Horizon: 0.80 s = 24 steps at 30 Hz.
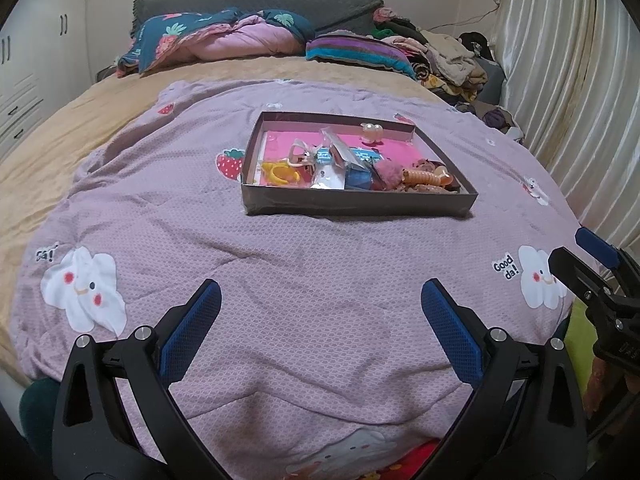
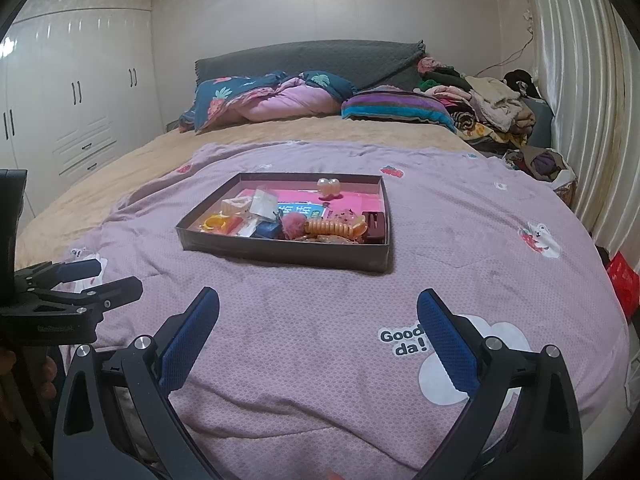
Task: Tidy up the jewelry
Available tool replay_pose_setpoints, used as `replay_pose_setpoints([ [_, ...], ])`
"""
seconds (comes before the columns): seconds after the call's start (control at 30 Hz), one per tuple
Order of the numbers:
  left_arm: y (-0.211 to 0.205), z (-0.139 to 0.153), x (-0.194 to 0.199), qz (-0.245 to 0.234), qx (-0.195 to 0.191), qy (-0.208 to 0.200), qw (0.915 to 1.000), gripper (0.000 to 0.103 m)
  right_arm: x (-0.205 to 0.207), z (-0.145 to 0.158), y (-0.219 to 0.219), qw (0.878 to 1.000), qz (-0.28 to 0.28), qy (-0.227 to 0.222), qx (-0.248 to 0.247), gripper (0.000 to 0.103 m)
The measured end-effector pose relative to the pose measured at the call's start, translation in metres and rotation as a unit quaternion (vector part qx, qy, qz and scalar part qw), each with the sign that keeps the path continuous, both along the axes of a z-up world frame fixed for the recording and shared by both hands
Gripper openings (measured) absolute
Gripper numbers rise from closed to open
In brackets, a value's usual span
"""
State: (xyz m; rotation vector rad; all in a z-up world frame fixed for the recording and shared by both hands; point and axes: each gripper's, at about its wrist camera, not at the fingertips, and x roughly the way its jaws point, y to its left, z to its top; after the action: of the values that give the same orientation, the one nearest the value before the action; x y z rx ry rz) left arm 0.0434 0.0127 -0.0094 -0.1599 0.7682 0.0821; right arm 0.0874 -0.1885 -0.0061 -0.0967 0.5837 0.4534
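White wardrobe (image 2: pixel 80 92) far left by the wall. Left gripper (image 1: pixel 320 308) low over the near edge of the lilac quilt (image 1: pixel 280 248), jaws spread wide, nothing between the blue pads (image 1: pixel 192 332); from the right wrist view it pokes in at the left edge, also parted. Quilt has cloud prints and strawberry prints, spread over a tan bedsheet (image 1: pixel 80 120). Mid-bed, well ahead of both grippers: shallow dark tray (image 1: pixel 360 200) sitting flat on the quilt, pink lining inside. Tray contents left to right: yellow ring-shaped piece (image 1: pixel 280 172) at the near-left corner, cream clip (image 1: pixel 298 156) just behind it, clear plastic packets (image 1: pixel 332 176) mid, blue box (image 1: pixel 358 178) beside them, pink pompom (image 1: pixel 388 170), orange coil hair tie (image 1: pixel 420 178), dark red item (image 2: pixel 374 222) at the near-right corner; a pale clip with two round beads (image 1: pixel 372 132) stands at the far wall. Items are piled and touching. Right gripper (image 2: pixel 318 308) over the near quilt edge by the "Good da!" cloud print (image 2: pixel 472 360), fingers wide apart, holding nothing. Behind: grey headboard (image 1: pixel 256 0), folded duvet (image 1: pixel 216 36), striped pillow (image 1: pixel 356 50), clothes heap (image 1: pixel 448 60) at right, curtain (image 1: pixel 560 80) far right.
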Motion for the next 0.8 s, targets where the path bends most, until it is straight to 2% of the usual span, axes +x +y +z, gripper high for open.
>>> replay_pose_setpoints([
  [0.8,0.0,0.0054,-0.0012,0.004,0.004,-0.002,1.0,0.094,-0.002,-0.0006,0.0005,1.0,0.001,0.001,0.0,0.099],
])
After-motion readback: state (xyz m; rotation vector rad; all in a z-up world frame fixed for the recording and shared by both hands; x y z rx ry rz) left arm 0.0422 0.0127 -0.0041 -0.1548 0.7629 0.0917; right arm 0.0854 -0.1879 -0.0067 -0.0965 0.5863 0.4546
